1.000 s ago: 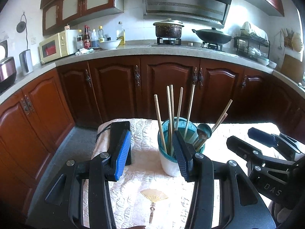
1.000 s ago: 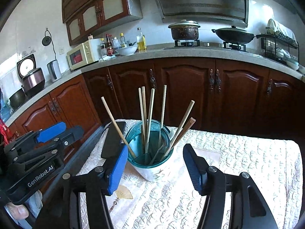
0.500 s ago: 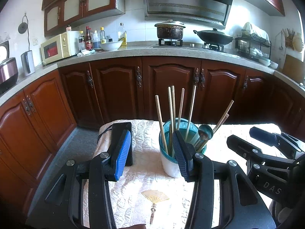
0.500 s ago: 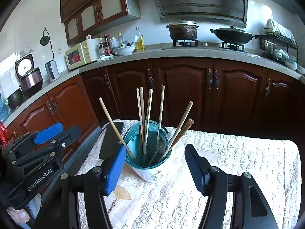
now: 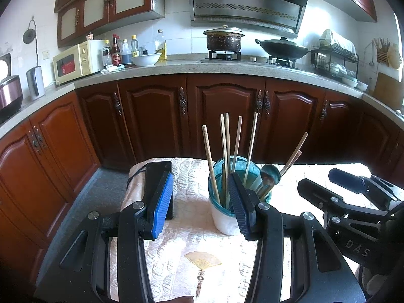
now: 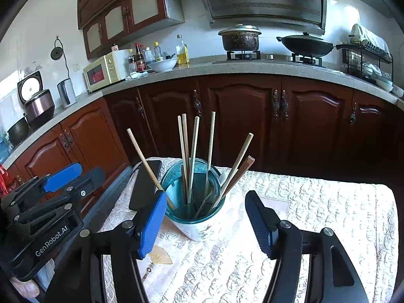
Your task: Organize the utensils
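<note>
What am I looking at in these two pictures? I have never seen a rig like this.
There is no robot here: a person holds a hand-held two-finger claw in each hand, and a wide-angle camera on each looks forward along its fingers. One picture comes from the left claw, the other from the right claw; each also catches the other claw at its side. Both are open and hold nothing. On the cloth-covered table stands a teal-rimmed utensil cup with chopsticks and a metal spoon in it. Beside it lies a black phone-like slab. Behind is a kitchen counter.
</note>
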{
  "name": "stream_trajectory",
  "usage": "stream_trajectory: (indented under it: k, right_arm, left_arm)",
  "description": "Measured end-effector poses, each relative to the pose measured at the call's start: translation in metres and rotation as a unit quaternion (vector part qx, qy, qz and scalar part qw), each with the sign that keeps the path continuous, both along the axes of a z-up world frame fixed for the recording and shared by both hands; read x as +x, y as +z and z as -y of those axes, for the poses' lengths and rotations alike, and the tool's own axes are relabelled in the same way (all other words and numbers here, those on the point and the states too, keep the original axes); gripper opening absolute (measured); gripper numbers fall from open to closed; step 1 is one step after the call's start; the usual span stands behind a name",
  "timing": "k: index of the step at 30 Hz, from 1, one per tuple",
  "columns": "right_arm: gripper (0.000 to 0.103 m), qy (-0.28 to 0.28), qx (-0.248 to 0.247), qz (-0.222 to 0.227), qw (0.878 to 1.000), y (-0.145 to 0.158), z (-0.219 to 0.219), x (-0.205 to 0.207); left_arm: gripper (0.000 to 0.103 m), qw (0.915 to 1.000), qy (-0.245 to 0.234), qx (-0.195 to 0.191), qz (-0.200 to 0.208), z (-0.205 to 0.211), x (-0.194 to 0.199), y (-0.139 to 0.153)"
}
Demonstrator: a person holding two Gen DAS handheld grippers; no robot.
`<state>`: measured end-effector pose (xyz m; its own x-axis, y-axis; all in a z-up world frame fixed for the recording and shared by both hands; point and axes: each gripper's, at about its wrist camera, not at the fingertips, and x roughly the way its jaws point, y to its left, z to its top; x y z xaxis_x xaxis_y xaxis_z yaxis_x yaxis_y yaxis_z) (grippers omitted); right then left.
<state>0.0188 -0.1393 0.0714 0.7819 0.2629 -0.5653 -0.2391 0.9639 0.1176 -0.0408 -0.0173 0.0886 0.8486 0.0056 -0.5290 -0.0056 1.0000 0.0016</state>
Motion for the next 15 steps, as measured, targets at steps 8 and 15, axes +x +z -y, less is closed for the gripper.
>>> stream_trajectory:
  k: [8,15]
  right_arm:
    - [0.062,0.001,-0.002,-0.005,1.000,-0.0024,-0.0005,0.0030]
    - [0.062,0.004,-0.003,-0.005,1.000,-0.0027,-0.0013,0.0041]
  left_arm:
    - [0.045,1.0000,-0.001,-0.002,0.000,0.0008,0.0004,-0.0006]
    - [0.045,1.0000,-0.003,-0.005,-0.001,0.0015,0.0015,-0.0023]
